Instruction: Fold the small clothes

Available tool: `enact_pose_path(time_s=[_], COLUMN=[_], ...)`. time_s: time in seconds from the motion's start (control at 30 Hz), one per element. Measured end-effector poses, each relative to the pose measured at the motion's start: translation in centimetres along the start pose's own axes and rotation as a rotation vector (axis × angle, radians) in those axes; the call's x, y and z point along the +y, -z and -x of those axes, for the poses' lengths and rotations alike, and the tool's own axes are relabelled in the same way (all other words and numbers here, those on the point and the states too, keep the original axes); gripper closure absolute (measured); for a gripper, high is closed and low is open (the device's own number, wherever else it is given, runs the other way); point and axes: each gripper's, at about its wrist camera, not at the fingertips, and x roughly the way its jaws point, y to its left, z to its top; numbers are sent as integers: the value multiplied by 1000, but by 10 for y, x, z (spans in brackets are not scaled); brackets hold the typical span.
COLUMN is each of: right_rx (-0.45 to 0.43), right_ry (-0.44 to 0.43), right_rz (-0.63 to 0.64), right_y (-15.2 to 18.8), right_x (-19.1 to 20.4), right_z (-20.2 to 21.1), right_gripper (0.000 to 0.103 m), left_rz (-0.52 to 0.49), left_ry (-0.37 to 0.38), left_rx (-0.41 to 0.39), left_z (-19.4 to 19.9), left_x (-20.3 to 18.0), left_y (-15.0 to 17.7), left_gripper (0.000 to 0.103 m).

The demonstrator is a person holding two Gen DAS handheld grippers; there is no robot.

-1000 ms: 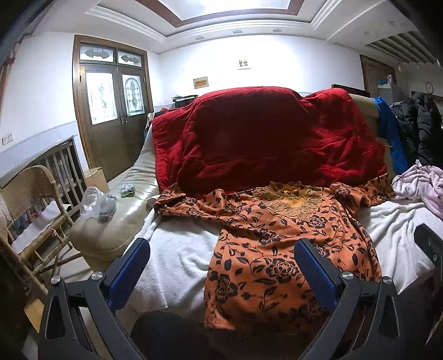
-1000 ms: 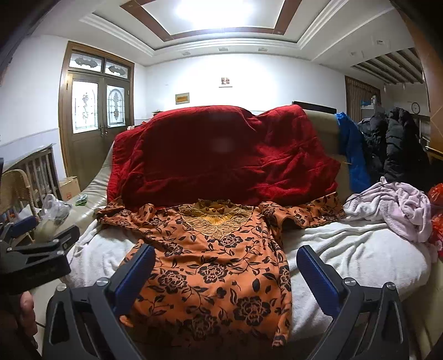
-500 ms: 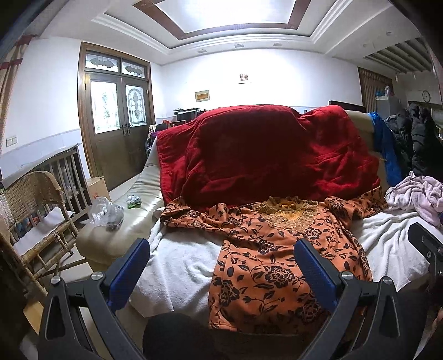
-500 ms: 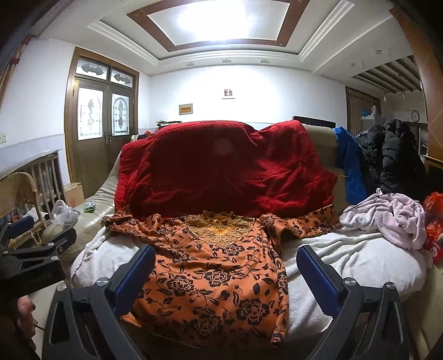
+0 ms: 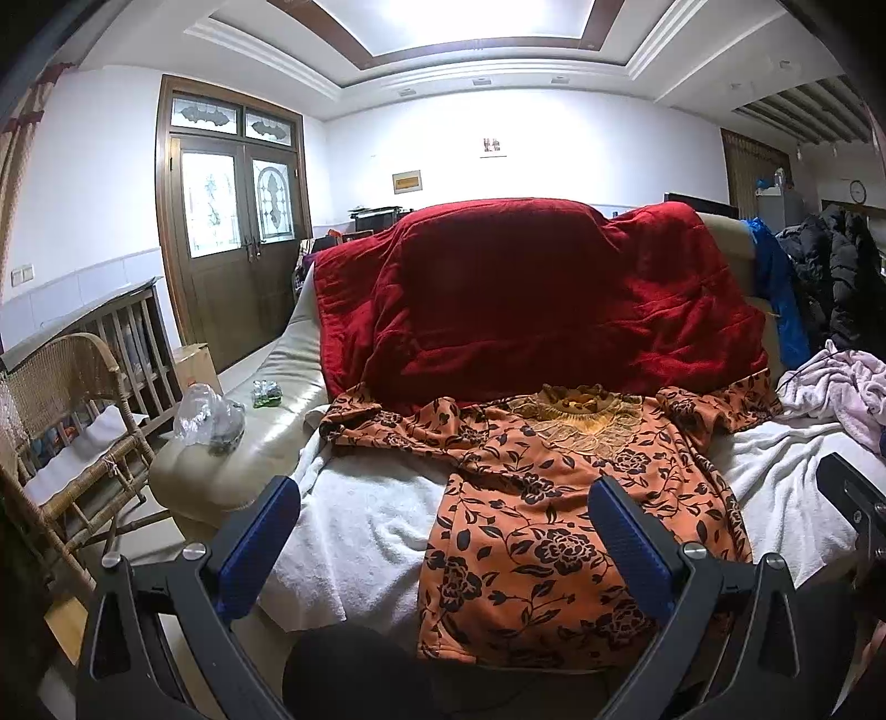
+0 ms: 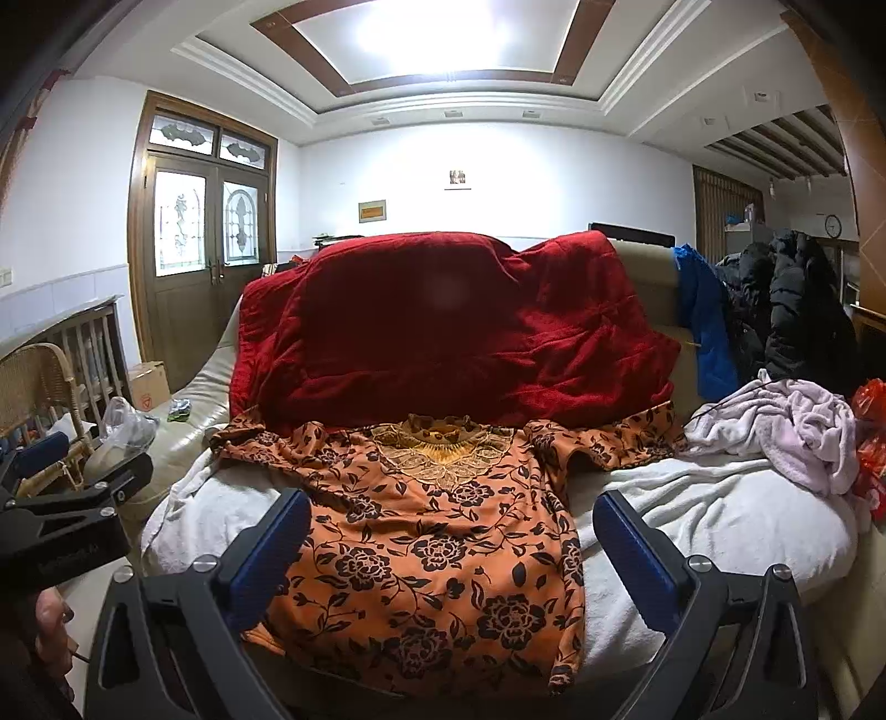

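Both tools are hovering side by side: the left gripper is holding its blue-padded fingers wide apart, the right gripper is gaping likewise, both gripping nothing.

Orange floral top: upper sleeve edges hidden under red quilt; hem drops out of sight over sofa edge. Wall frames too small to read.

Light: bright ceiling panel, blown out to glare
Lower frame: dim, shadowed
Edges: fisheye bending, dark corners
Focus: sharp
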Motion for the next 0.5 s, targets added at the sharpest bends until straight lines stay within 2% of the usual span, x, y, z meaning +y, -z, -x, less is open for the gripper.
enact_pose_path(time_s=[0.1,0.5], right_rx=[41,78], right_ry=[-9,-10], right_rz=[-25,-39], right_y=[0,6], right_x=[-2,-1], right_z=[-9,-36], right_gripper=[0,0], left_rz=[3,4], left_ry=[-4,-13], left_rx=[14,49], left_z=[-8,-31], left_x=[0,0], left_y=[1,3], left_gripper=[0,0])
